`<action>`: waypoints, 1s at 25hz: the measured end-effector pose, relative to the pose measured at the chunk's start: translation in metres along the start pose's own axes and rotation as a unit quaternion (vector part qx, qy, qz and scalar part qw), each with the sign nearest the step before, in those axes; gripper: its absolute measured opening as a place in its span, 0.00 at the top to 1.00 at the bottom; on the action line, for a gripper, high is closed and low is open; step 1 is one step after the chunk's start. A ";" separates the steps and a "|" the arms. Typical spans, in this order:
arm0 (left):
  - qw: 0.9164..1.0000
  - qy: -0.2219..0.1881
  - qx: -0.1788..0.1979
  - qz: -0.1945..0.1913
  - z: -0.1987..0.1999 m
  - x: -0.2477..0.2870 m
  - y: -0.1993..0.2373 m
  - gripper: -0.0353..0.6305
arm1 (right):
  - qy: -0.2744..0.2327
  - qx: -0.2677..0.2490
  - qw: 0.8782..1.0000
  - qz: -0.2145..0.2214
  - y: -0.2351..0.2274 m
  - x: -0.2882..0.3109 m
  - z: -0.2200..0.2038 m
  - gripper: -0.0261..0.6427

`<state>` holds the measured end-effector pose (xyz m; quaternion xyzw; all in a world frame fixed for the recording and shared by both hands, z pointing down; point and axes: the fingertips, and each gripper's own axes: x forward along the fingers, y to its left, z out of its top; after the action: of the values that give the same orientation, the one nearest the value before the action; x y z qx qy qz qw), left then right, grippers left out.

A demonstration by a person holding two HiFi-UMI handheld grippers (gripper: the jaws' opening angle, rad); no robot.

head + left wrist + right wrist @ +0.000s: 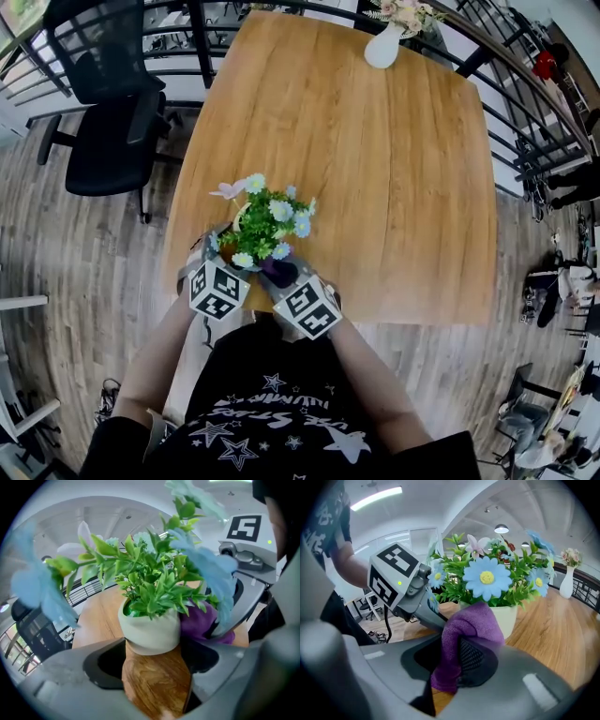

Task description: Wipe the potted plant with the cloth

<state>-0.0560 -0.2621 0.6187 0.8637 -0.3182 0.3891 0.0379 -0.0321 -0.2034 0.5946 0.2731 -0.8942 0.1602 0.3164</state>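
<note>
The potted plant [264, 223] with green leaves and pale blue flowers stands near the front edge of the wooden table [394, 187]. Its cream pot [150, 629] sits between the jaws of my left gripper [152, 645], which press on its two sides. My right gripper [461, 644] is shut on a purple cloth [464, 630] and holds it against the side of the pot [506, 616]. In the head view both grippers [223, 272] [286, 279] reach under the foliage from the near side, and the cloth [278, 272] shows between them.
A white vase of flowers [384, 45] stands at the table's far edge. A black office chair [108, 103] is off the table's left side. Railings run behind and to the right. The table's near edge lies just under the grippers.
</note>
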 end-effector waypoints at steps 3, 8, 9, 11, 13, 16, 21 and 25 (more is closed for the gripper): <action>1.000 -0.008 -0.005 0.019 0.001 -0.002 0.002 0.37 | -0.006 -0.001 1.000 -0.008 -0.003 -0.006 -0.002 0.83; 0.998 -0.006 -0.041 0.047 -0.011 -0.014 -0.001 0.37 | -0.006 0.012 1.000 -0.025 -0.004 -0.018 -0.012 0.83; 0.997 -0.003 -0.052 0.049 -0.014 -0.017 -0.004 0.37 | -0.006 0.013 1.000 -0.028 -0.003 -0.022 -0.014 0.83; 0.996 -0.002 -0.075 0.053 -0.018 -0.025 -0.012 0.37 | -0.009 0.016 0.999 -0.034 -0.003 -0.032 -0.019 0.83; 0.994 -0.003 -0.096 0.056 -0.019 -0.033 -0.022 0.37 | -0.013 0.019 0.999 -0.040 -0.003 -0.044 -0.023 0.83; 0.991 -0.008 -0.121 0.057 -0.017 -0.044 -0.040 0.37 | -0.020 0.024 0.998 -0.051 -0.003 -0.064 -0.029 0.83; 0.989 -0.023 -0.137 0.042 -0.001 -0.066 -0.078 0.37 | -0.031 0.029 0.996 -0.074 0.001 -0.099 -0.044 0.83; 0.989 -0.045 -0.135 0.052 0.012 -0.081 -0.111 0.50 | -0.043 0.035 0.995 -0.088 0.008 -0.129 -0.063 0.83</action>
<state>-0.0240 -0.1356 0.5740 0.8497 -0.4132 0.3049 0.1197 0.0771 -0.1180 0.5561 0.3682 -0.8732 0.1513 0.2811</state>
